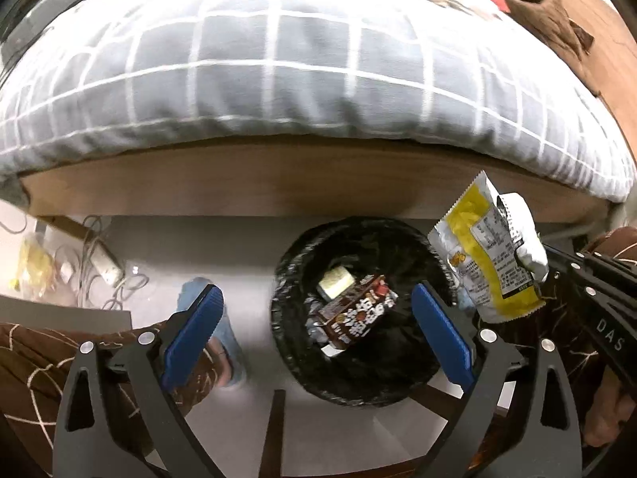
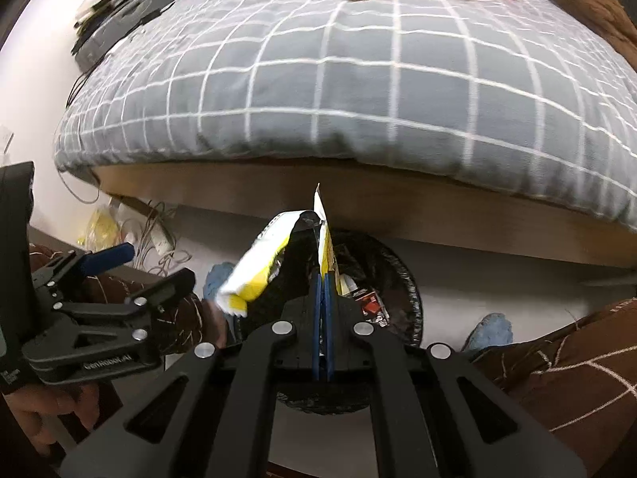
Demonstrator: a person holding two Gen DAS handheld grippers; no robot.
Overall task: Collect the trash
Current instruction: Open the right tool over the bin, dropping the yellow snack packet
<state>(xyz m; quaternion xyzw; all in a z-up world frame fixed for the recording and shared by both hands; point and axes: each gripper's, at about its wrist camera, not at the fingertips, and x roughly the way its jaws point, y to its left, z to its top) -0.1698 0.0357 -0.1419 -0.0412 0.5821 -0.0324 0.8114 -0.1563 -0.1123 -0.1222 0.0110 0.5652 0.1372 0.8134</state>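
Observation:
A black-lined trash bin [image 1: 286, 279] stands on the pale floor by the bed; a brown snack packet [image 1: 354, 312] and a yellow-white scrap [image 1: 336, 282] lie inside. My left gripper [image 1: 318, 318] is open and empty, with its blue pads spread over the bin. My right gripper [image 2: 323, 283] is shut on a yellow and white snack wrapper [image 2: 258, 263], held above the bin [image 2: 402, 286]. The wrapper [image 1: 489, 251] hangs over the bin's right rim in the left wrist view. The left gripper [image 2: 107, 259] shows at the left of the right wrist view.
A bed with a grey checked duvet [image 1: 278, 71] and wooden frame [image 1: 239, 191] fills the back. Cables and a power strip [image 1: 107, 267] lie on the floor at left. The person's brown-patterned legs [image 1: 40, 358] and blue slippers [image 1: 223, 330] flank the bin.

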